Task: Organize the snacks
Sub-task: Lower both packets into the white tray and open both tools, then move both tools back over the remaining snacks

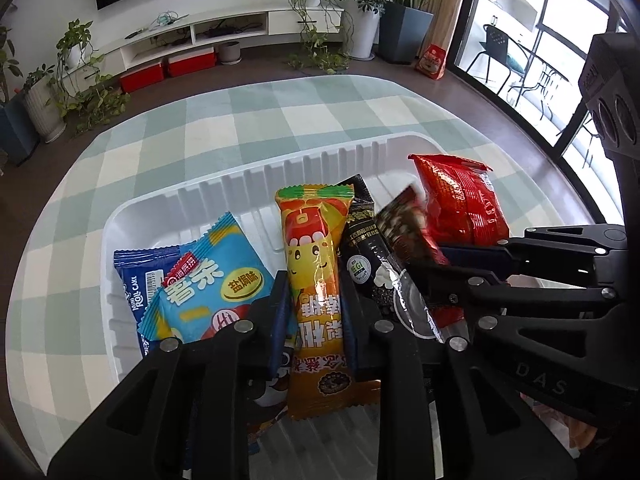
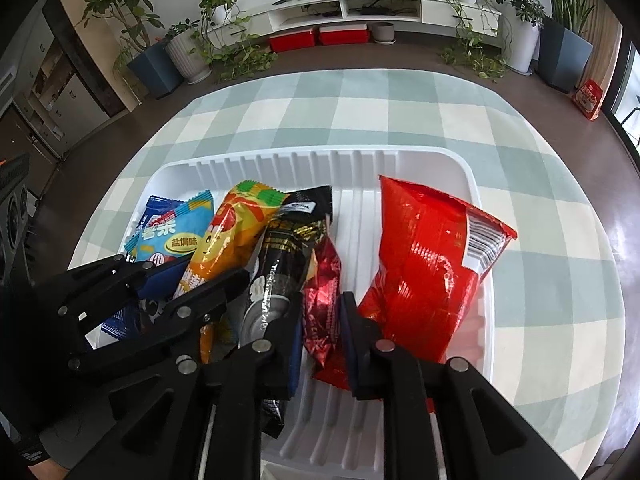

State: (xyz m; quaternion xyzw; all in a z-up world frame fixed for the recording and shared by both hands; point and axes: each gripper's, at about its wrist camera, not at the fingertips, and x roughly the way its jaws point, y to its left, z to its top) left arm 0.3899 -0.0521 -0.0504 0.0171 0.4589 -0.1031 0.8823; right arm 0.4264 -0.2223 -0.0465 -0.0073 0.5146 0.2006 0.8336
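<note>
A white ribbed tray (image 1: pixel 240 184) on the checked tablecloth holds several snack packets side by side. My left gripper (image 1: pixel 314 280) straddles the long orange packet (image 1: pixel 312 248), which lies flat in the tray; its pads stand at the packet's edges without squeezing it. My right gripper (image 2: pixel 322 300) straddles a small dark red foil packet (image 2: pixel 322 276) the same way, open. A black packet (image 2: pixel 292 240) lies between these two. The large red bag (image 2: pixel 424 264) leans at the tray's right end. A light blue packet (image 1: pixel 208 280) overlaps a dark blue roll-cake packet (image 1: pixel 132 276) at the left end.
The round table's green-and-cream cloth (image 2: pixel 360 112) surrounds the tray. Beyond it are a white TV cabinet (image 2: pixel 380 12), potted plants (image 2: pixel 180 52), red boxes (image 2: pixel 316 36) on the floor and a red bag (image 2: pixel 588 98) near the glass door.
</note>
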